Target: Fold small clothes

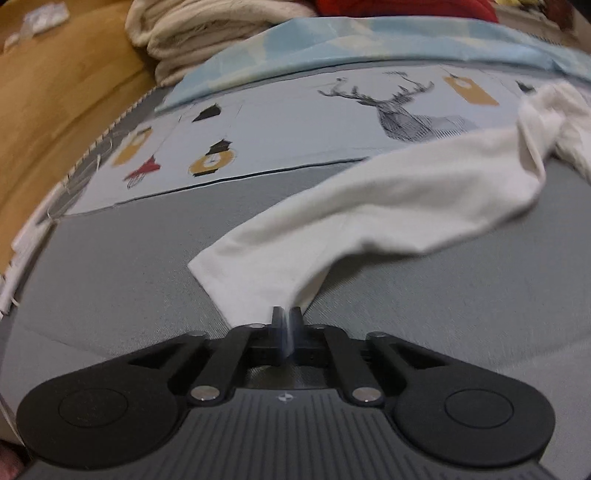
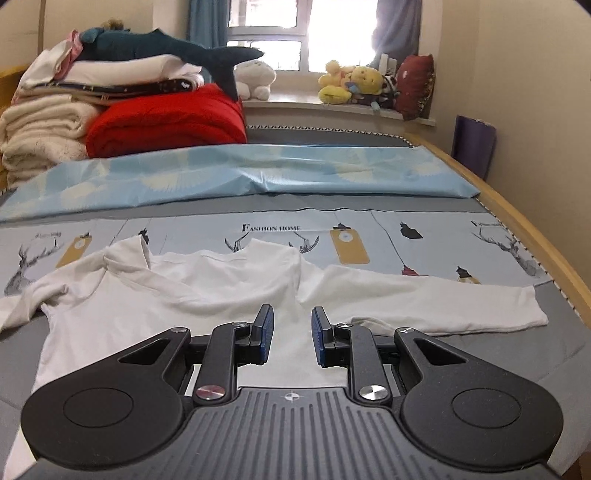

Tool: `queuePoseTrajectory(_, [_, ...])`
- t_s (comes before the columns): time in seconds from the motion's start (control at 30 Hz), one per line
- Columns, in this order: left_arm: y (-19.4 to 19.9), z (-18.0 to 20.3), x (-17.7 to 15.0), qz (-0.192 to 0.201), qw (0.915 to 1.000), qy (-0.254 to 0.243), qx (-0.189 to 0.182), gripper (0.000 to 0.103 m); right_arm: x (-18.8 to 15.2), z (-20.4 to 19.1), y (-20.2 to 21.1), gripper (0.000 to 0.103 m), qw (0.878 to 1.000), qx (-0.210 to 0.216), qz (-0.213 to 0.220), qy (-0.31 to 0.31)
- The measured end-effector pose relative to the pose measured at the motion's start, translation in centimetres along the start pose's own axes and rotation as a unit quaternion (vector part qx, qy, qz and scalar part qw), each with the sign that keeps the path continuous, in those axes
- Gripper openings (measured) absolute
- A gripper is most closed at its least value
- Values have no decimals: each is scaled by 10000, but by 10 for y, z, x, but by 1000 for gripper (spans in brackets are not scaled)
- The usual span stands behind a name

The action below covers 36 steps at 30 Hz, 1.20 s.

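Sleeve cuff (image 1: 258, 273) pinched in left tool (image 1: 285, 325); right tool (image 2: 289, 332) spread above white shirt (image 2: 155, 295) on bed (image 2: 480, 350). Carry cuff across chest, keep sleeve taut, lay flat.

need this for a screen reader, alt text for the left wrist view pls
The left gripper is shut on the cuff end of a white shirt sleeve, lifting it slightly off a grey bed sheet. Behind lies a deer-print cloth, with folded cream blankets at the far edge.
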<state>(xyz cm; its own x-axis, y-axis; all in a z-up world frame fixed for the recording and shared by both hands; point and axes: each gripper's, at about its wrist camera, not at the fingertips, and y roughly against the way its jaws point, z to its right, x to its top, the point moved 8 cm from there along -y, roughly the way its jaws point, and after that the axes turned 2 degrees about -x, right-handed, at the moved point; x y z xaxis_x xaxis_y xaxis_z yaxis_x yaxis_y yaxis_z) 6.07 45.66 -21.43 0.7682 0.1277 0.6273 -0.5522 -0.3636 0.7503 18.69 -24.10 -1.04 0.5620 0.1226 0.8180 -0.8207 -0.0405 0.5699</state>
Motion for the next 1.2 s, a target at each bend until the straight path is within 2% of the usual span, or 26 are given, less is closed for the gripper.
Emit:
queuePoseTrajectory(0.07, [6, -9, 12, 143, 9999, -11, -12, 1, 0, -5, -4, 23, 9999, -20, -14, 163])
queuePoseTrajectory(0.13, [27, -23, 30, 472, 9989, 0, 77, 1, -1, -8, -8, 23, 9996, -58, -33, 259])
queuePoseTrajectory(0.2, [54, -42, 52, 826, 9961, 319, 65, 0, -1, -8, -11, 23, 9994, -117, -80, 300])
queuePoseTrajectory(0.3, [90, -67, 89, 1406, 9867, 810, 39, 0, -2, -5, -16, 23, 9990, -226, -141, 368])
queuePoseTrajectory(0.4, [99, -86, 125, 1791, 9773, 1117, 173, 1, -4, 1, -21, 23, 9983, -333, -214, 420])
queuePoseTrajectory(0.47, [83, -104, 143, 1786, 9703, 1616, 223, 2, -6, 5, -26, 23, 9977, -403, -284, 457])
queuePoseTrajectory(0.5, [68, -118, 148, 1674, 9630, 2084, 334, 5, -6, 6, -28, 23, 9976, -425, -304, 461])
queuePoseTrajectory(0.57, [37, -138, 142, 1264, 9523, 2697, 662, 6, -7, 8, -31, 23, 9972, -451, -351, 485])
queuePoseTrajectory(0.6, [24, -140, 136, 1031, 9512, 2819, 717, 6, -8, 8, -32, 23, 9970, -465, -365, 500])
queuePoseTrajectory(0.67, [6, -137, 118, 676, 9457, 3140, 507, 6, -8, 9, -33, 23, 9968, -466, -379, 528])
queuePoseTrajectory(0.73, [-12, -132, 95, 258, 9322, 3611, -19, 6, -10, 9, -35, 23, 9963, -477, -411, 577])
queuePoseTrajectory(0.83, [-36, -131, 63, -218, 8994, 4324, -603, 10, -10, 10, -36, 23, 9960, -473, -416, 629])
queuePoseTrajectory(0.87, [-45, -130, 55, -275, 8840, 4585, -875, 14, -10, 10, -37, 23, 9960, -475, -418, 623])
queuePoseTrajectory(0.97, [-67, -127, 38, -255, 8329, 5350, -1395, 16, -10, 8, -37, 23, 9962, -456, -432, 608])
queuePoseTrajectory(1.0, [-74, -126, 36, -207, 8235, 5481, -1448, 17, -11, 7, -37, 23, 9960, -445, -435, 645])
queuePoseTrajectory(1.03, [-77, -124, 36, -134, 8191, 5543, -1472, 19, -12, 5, -37, 23, 9957, -441, -444, 689])
queuePoseTrajectory(1.07, [-80, -123, 38, -32, 8177, 5558, -1498, 19, -13, 3, -38, 23, 9952, -442, -458, 748])
queuePoseTrajectory(1.1, [-82, -121, 41, 51, 8202, 5523, -1488, 19, -14, 2, -38, 23, 9947, -447, -473, 792])
queuePoseTrajectory(1.13, [-84, -120, 45, 106, 8251, 5461, -1443, 18, -16, 2, -39, 23, 9942, -459, -498, 833])
queuePoseTrajectory(1.17, [-85, -120, 48, 133, 8326, 5365, -1371, 6, -16, 2, -39, 23, 9939, -470, -517, 850])
queuePoseTrajectory(1.2, [-84, -120, 48, 105, 8433, 5239, -1196, 2, -17, 2, -40, 23, 9938, -480, -530, 855])
